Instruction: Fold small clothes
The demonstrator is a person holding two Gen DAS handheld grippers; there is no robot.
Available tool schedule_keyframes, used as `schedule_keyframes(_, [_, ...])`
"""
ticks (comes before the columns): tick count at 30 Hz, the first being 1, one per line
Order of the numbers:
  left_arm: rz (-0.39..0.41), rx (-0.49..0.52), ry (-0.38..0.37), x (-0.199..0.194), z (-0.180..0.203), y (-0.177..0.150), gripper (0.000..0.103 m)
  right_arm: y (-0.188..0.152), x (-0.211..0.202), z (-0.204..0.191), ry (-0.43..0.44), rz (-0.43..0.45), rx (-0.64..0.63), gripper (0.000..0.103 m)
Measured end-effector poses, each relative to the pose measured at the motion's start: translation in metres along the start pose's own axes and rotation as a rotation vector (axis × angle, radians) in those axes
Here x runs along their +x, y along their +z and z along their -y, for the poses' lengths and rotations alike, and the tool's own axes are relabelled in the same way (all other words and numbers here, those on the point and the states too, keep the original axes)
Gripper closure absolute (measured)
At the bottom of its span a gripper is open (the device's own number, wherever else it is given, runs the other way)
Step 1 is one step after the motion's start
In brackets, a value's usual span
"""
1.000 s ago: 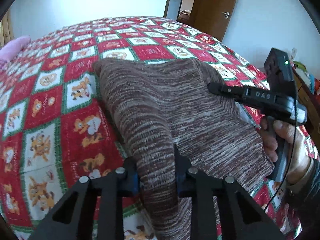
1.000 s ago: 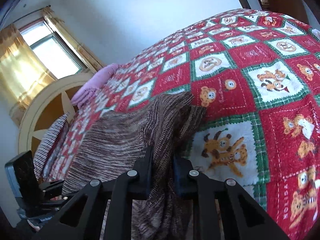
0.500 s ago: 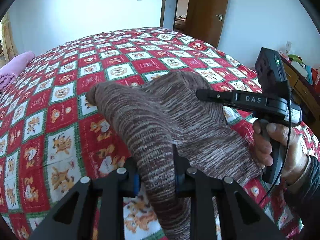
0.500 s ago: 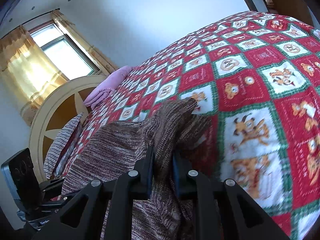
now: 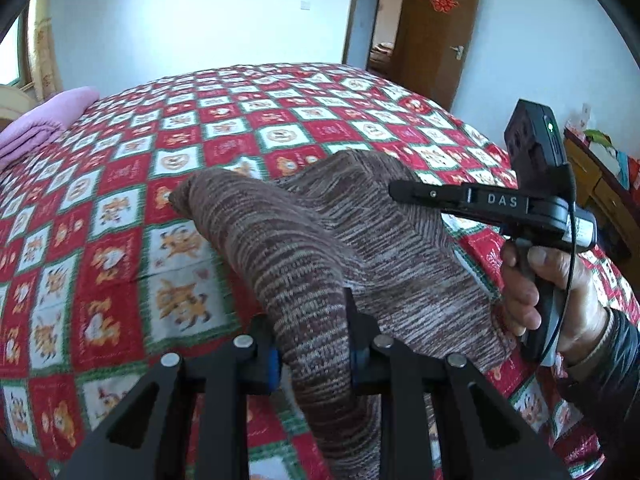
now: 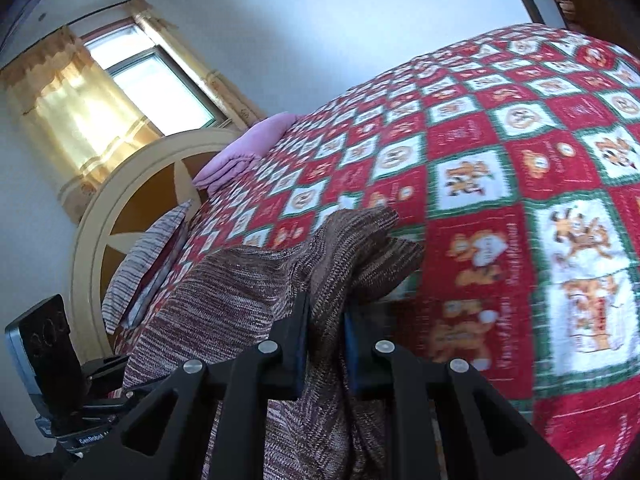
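Note:
A brown striped knit garment (image 5: pixel 304 240) is held up over the red patterned bedspread (image 5: pixel 120 208). My left gripper (image 5: pixel 312 344) is shut on one edge of it, the cloth bunched between its jaws. My right gripper (image 6: pixel 324 332) is shut on another edge of the knit garment (image 6: pixel 240 292). The right gripper also shows in the left wrist view (image 5: pixel 404 192), at the right above the cloth, held by a hand. The garment's far end hangs folded toward the bed.
A pink folded blanket (image 5: pixel 44 120) lies at the bed's far left. A round headboard (image 6: pixel 132 200) and a striped pillow (image 6: pixel 144 264) stand by the window. A brown door (image 5: pixel 436 36) and a wooden dresser (image 5: pixel 596 184) are at the right.
Both grippers have lifted the garment higher off the bedspread and drawn it back. More of the bed shows beyond it. Both stay shut on the cloth.

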State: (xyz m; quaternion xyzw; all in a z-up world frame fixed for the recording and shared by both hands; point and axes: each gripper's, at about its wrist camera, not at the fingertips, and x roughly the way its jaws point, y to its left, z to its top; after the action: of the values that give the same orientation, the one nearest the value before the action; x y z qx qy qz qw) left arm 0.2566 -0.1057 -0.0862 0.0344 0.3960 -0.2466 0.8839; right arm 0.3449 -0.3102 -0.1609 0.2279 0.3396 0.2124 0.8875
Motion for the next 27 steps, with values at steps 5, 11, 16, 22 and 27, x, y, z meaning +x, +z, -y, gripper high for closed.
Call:
schedule_keyframes(5, [0.018,-0.039,0.024,-0.017,-0.015,-0.009,0.079,-0.004,0.014,-0.03,0.023,-0.021,-0.038,0.088])
schedule_keyframes(11, [0.041,-0.084,0.03,-0.038,-0.035,-0.023,0.079,-0.012,0.031,-0.062,0.053,-0.047,-0.076,0.089])
schedule_keyframes(16, [0.062,-0.115,0.045,-0.055,-0.053,-0.034,0.079,-0.017,0.046,-0.084,0.086,-0.065,-0.093,0.089])
schedule_keyframes(22, [0.078,-0.147,0.076,-0.073,-0.073,-0.049,0.079,-0.025,0.065,-0.11,0.121,-0.092,-0.116,0.089])
schedule_keyframes(27, [0.083,-0.165,0.099,-0.084,-0.086,-0.061,0.079,-0.031,0.081,-0.13,0.152,-0.115,-0.129,0.089])
